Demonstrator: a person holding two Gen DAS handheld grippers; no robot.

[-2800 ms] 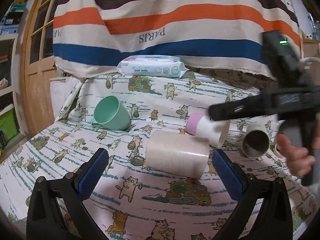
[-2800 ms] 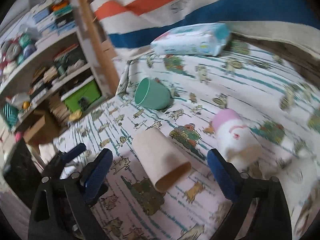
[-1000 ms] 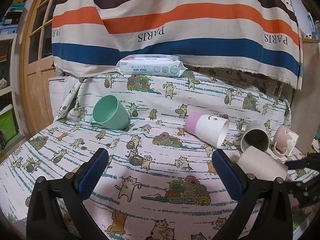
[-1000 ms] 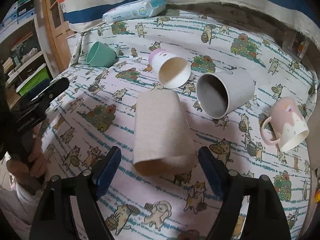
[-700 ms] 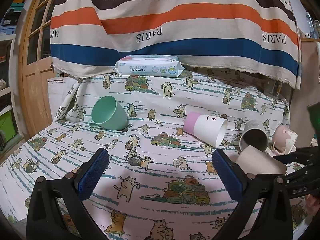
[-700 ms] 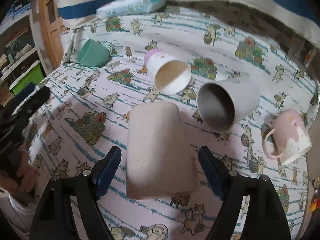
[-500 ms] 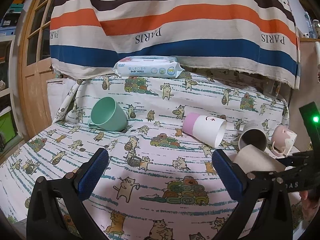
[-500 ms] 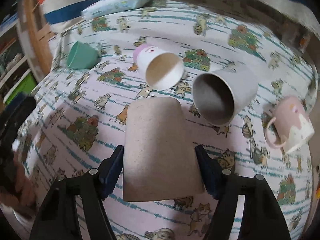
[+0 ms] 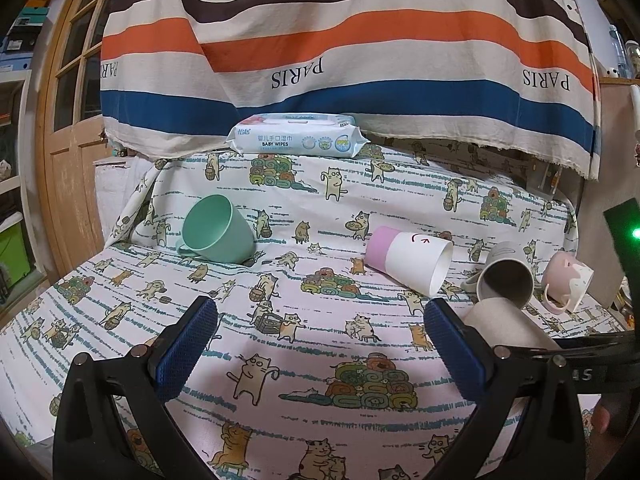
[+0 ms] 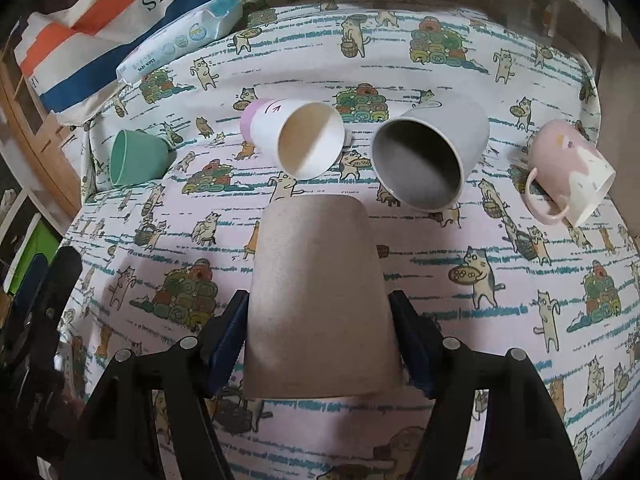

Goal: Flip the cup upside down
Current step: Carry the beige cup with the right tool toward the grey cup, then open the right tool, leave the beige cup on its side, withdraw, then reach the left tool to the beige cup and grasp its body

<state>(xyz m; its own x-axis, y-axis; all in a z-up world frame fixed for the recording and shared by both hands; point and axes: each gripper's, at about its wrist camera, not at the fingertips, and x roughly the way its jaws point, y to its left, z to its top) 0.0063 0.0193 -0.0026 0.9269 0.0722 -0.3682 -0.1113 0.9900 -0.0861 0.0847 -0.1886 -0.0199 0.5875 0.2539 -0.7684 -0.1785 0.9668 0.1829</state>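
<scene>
Your right gripper (image 10: 320, 320) has its jaws clamped on the beige cup (image 10: 320, 300) — grasp done. The turn and set-down remain. Left gripper (image 9: 320, 344) — jaws apart, holding nothing.

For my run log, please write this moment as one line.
right gripper: shut on beige cup | left gripper: open, holds nothing | cup: on its side, not flipped

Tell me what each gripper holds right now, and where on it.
The right gripper clamps the beige cup across its sides, near the wide rim end. The left gripper is open, holding nothing.
</scene>
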